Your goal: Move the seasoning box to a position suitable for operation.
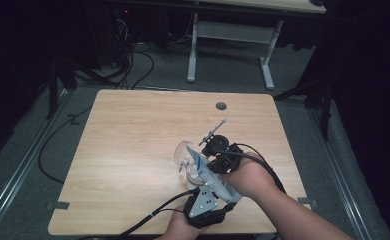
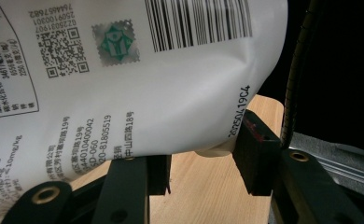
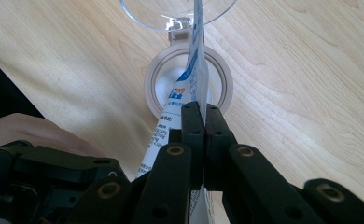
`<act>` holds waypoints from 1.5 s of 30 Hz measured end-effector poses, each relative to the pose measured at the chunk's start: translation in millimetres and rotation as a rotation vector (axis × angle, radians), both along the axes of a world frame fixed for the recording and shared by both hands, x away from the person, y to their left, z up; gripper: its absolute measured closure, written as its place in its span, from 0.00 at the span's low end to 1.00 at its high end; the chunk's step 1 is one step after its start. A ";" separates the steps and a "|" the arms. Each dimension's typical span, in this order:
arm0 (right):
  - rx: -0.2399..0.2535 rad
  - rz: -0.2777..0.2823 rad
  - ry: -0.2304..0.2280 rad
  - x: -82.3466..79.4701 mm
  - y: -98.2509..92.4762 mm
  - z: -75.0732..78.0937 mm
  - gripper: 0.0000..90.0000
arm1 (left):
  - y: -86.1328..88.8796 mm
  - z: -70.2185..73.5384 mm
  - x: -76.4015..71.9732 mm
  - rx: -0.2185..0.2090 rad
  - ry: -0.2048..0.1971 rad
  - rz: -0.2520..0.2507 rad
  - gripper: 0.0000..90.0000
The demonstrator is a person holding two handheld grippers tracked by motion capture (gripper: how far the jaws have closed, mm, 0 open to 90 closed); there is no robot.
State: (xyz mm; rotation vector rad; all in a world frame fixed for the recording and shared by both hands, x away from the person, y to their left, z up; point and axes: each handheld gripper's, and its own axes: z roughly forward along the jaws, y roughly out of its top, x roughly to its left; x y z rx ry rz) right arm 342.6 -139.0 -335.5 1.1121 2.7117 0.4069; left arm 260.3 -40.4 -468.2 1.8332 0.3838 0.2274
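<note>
Work in hand: white printed pouch [image 2: 138, 88] held between both tools over an open clear jar [image 1: 183, 152], apparently to tear or empty it.
Pouch, place: lower centre-right of the high view, above the worktop [image 1: 133, 135]; upper left and centre of the left gripper view, barcode and printing facing the camera.
Left hand-held gripper [image 2: 201, 170]: jaws about half open, pouch's lower body between them; right pad touching the bag's edge, left pad just under it; firm pinch could not be told.
Right hand-held gripper [image 3: 203, 121]: jaws fully closed, pinching a thin edge of the pouch, seen edge-on at centre of the right gripper view.
Jar: clear body lying on its side at upper centre of the right gripper view, its hinged white lid [image 3: 188, 84] flat on the worktop directly behind the pouch.
Risk, slip: likely if the left jaws were not truly clamped; pull from the right would drag the bag free.
Risk, spill: sudden tear could scatter contents beside the jar mouth.
Risk, jar: loose and light by the look; a knock from the pouch or a jaw could roll it away.
</note>
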 end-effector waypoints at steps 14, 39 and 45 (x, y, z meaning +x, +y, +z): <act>0.001 0.002 -0.010 -0.5 -0.6 3.2 1.00 | 1.2 0.6 0.1 -0.009 -0.006 0.002 0.67; -0.004 0.005 -0.005 -0.1 1.4 -2.4 1.00 | 0.8 -3.2 0.5 0.000 -0.003 0.007 0.68; -0.003 0.007 -0.007 0.9 2.1 -2.2 1.00 | 1.1 -1.8 1.1 -0.003 -0.004 0.008 0.68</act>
